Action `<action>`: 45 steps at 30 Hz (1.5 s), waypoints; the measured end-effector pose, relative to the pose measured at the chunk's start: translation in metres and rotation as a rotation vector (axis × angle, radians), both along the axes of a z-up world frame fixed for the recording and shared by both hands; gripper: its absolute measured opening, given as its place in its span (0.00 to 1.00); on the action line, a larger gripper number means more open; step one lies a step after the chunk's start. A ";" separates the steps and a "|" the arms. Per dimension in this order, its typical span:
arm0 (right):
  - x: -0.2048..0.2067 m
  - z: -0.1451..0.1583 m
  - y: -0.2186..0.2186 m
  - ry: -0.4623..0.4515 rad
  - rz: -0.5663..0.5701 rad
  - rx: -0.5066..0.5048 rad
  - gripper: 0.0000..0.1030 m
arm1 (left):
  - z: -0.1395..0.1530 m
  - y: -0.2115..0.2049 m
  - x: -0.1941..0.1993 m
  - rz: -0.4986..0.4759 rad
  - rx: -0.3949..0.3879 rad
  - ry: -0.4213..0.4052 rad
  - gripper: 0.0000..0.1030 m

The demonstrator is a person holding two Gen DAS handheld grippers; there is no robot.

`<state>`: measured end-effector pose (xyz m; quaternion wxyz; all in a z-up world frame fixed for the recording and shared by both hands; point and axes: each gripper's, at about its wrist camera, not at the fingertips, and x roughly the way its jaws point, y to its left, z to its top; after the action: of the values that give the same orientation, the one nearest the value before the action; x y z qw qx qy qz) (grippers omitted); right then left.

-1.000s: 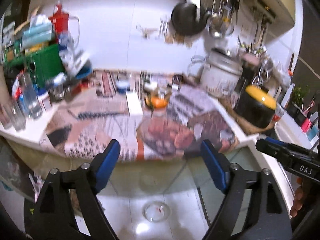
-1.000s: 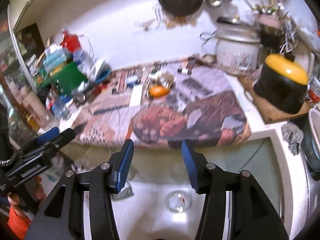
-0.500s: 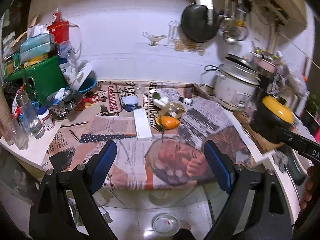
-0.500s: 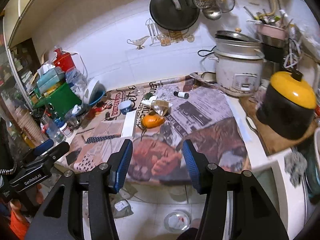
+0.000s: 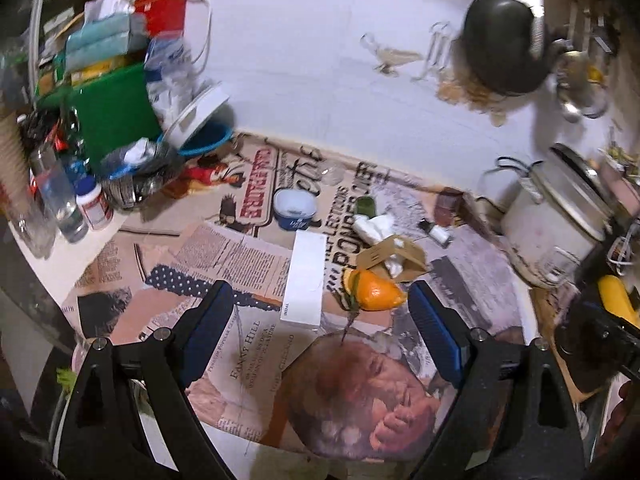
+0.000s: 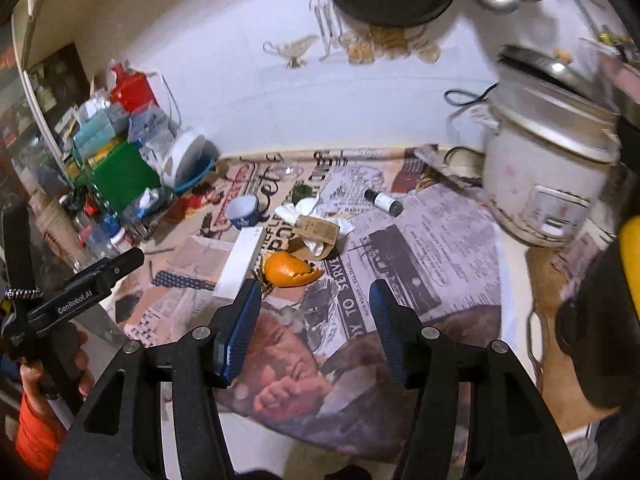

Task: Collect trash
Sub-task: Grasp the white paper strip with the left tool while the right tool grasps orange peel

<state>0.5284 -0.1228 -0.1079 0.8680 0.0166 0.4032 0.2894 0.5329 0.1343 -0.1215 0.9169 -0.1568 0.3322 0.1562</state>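
On the newspaper-covered counter (image 5: 240, 352) lie an orange peel (image 5: 374, 294) (image 6: 286, 270), a long white box (image 5: 306, 276) (image 6: 240, 264), a crumpled tissue with a brown cardboard piece (image 5: 394, 258) (image 6: 316, 230), a small blue cup (image 5: 294, 210) (image 6: 242, 210) and a small bottle (image 5: 436, 232) (image 6: 384, 202). My left gripper (image 5: 320, 308) hovers open over the counter's front, the box and peel just beyond its tips. My right gripper (image 6: 316, 296) hovers just short of the peel. Its jaws are opening and nothing is between them.
A white rice cooker (image 6: 548, 168) (image 5: 560, 224) and a black pot with a yellow lid (image 6: 608, 320) stand at the right. At the left a green box (image 5: 116, 112), bottles and jars crowd the counter. A black pan (image 5: 504, 48) hangs on the tiled wall.
Both grippers have moved forward from over the floor to over the counter's front edge, so the trash looks nearer. The right jaws stand slightly wider.
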 end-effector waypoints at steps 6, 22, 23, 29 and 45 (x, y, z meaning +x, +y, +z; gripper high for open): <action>0.035 -0.038 0.034 0.122 0.062 -0.003 0.51 | -0.024 0.019 0.021 0.030 0.039 0.086 0.86; 0.105 -0.152 0.120 0.483 -0.202 0.054 0.51 | -0.090 0.118 0.095 -0.136 0.027 0.247 0.86; 0.108 -0.158 0.118 0.514 -0.213 0.084 0.51 | -0.094 0.119 0.099 -0.146 0.016 0.255 0.86; 0.102 -0.158 0.120 0.481 -0.201 0.110 0.39 | -0.123 0.111 0.127 -0.235 -0.067 0.297 0.86; 0.091 -0.124 0.112 0.336 -0.138 0.034 0.11 | -0.161 0.051 0.144 -0.307 -0.023 0.407 0.69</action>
<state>0.6198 -0.0108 -0.2321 0.8058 0.1070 0.5355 0.2290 0.6768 0.1858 -0.2820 0.8422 -0.0803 0.5317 0.0398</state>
